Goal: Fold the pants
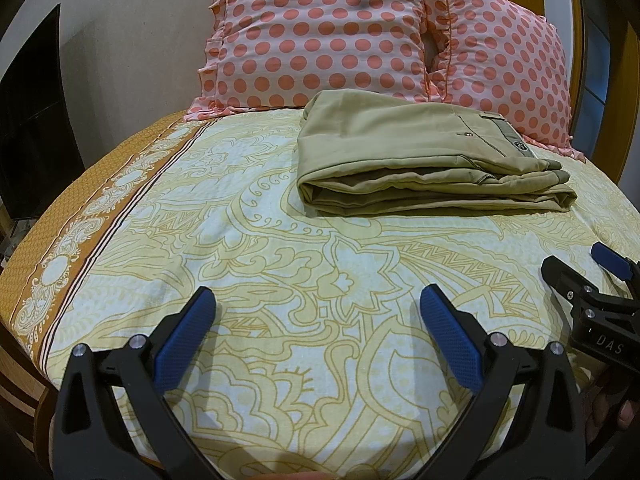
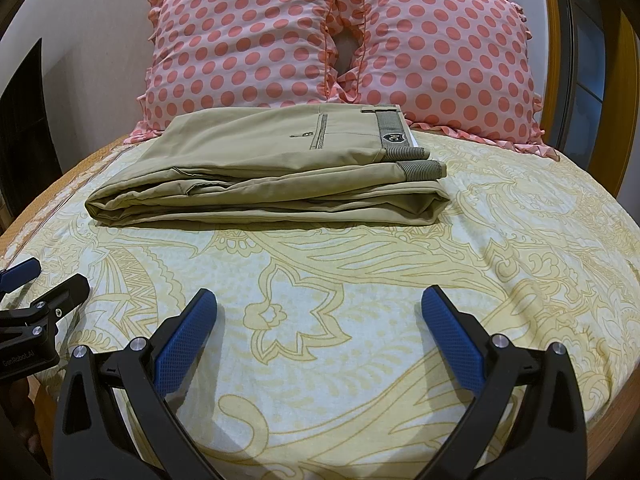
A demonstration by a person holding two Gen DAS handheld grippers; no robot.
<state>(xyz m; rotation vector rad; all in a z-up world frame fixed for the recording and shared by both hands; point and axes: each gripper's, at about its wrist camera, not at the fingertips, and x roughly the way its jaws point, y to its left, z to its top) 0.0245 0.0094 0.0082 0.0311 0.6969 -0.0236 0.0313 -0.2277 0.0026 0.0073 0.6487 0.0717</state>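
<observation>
A bed is covered by a pale yellow patterned sheet [image 1: 280,220] with an ochre border strip [image 1: 92,216] along one side. Two pink pillows with coral dots [image 2: 240,44] [image 2: 448,52] are propped against a plain beige wall [image 1: 132,40]. A wooden frame [image 2: 552,32] and a blue-lit pane [image 2: 588,60] are seen at right.

The khaki pants [image 2: 264,168] lie folded into a flat, layered rectangle on the yellow patterned bedsheet [image 2: 360,280], just in front of the polka-dot pillows [image 2: 340,40]. Their ribbed grey waistband, badge label and buttoned back pocket face up, toward the bundle's right end.
</observation>
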